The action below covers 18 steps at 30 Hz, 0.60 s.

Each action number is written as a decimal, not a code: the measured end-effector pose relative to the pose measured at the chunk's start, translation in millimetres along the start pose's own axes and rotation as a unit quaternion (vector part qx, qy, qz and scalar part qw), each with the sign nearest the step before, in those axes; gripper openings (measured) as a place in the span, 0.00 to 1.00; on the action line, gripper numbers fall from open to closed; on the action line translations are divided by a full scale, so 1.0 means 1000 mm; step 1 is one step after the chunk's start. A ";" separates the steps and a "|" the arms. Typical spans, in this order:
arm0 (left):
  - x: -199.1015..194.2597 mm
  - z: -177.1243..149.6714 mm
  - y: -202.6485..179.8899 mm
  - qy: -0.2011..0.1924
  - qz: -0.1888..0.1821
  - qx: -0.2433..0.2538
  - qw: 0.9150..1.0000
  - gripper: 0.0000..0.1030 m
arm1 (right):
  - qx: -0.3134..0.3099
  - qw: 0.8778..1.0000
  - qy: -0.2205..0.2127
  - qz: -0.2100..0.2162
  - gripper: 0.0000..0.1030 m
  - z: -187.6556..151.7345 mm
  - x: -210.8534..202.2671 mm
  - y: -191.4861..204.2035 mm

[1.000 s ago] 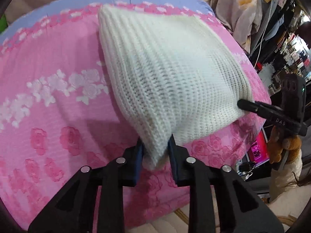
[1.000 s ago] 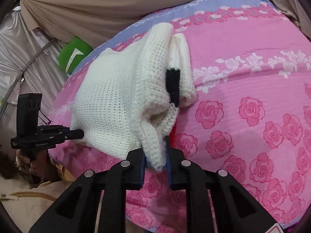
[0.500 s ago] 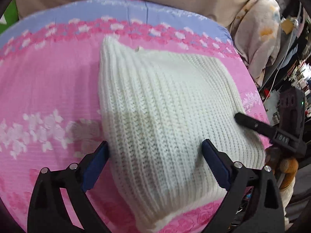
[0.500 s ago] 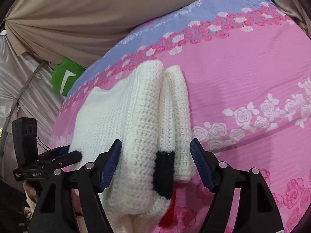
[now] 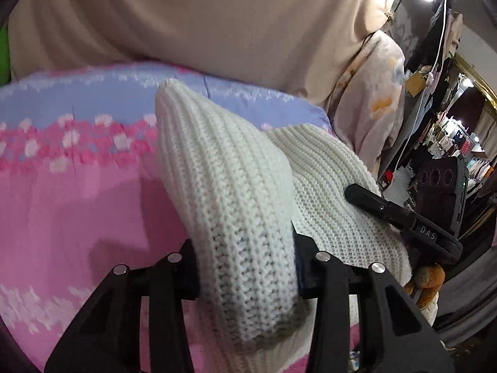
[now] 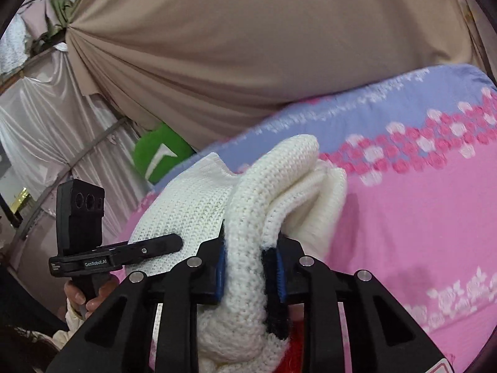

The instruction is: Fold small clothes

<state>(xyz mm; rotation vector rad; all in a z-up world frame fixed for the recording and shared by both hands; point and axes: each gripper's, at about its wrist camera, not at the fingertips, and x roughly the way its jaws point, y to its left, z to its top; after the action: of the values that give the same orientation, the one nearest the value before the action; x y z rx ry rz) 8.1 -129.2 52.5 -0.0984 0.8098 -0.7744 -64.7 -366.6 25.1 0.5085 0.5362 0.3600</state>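
A white knit sweater (image 5: 223, 168) lies on a pink flowered bedspread (image 5: 77, 205). My left gripper (image 5: 245, 267) is shut on a thick fold of the sweater near its edge and lifts it off the bed. My right gripper (image 6: 248, 273) is shut on another thick fold of the sweater (image 6: 248, 205), with a black cuff (image 6: 275, 295) and a bit of red trim pinched beside it. Each gripper shows in the other's view: the right one (image 5: 403, 217) at the sweater's right side, the left one (image 6: 124, 251) at its left side.
The bedspread has a lilac band (image 6: 388, 93) along the far edge. A beige curtain (image 6: 248, 46) hangs behind the bed. A green cushion (image 6: 158, 155) sits at the far left. A floral pillow (image 5: 372, 102) and shop clutter stand at the right.
Half a second ago both grippers were open above the sweater. Now both have shut on thick folds of it and raised them, with the views tilted up toward the curtain.
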 end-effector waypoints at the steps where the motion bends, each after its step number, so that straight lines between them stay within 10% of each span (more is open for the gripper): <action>1: -0.003 0.009 0.006 -0.013 0.011 0.007 1.000 0.41 | 0.006 1.000 -0.008 0.004 0.23 0.007 0.009 -0.002; 8: 0.078 0.003 0.089 0.059 0.191 -0.006 0.980 0.56 | 0.146 0.983 0.099 -0.053 0.32 -0.012 0.131 -0.090; 18: 0.050 -0.014 0.123 0.064 0.065 -0.044 0.995 0.75 | 0.114 0.986 0.118 -0.036 0.47 -0.042 0.086 -0.041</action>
<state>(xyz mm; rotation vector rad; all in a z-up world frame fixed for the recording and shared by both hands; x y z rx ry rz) 92.2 -70.0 -32.8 -0.0738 0.9630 -0.6258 -11.3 -346.0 -62.3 0.6708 0.8302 0.2932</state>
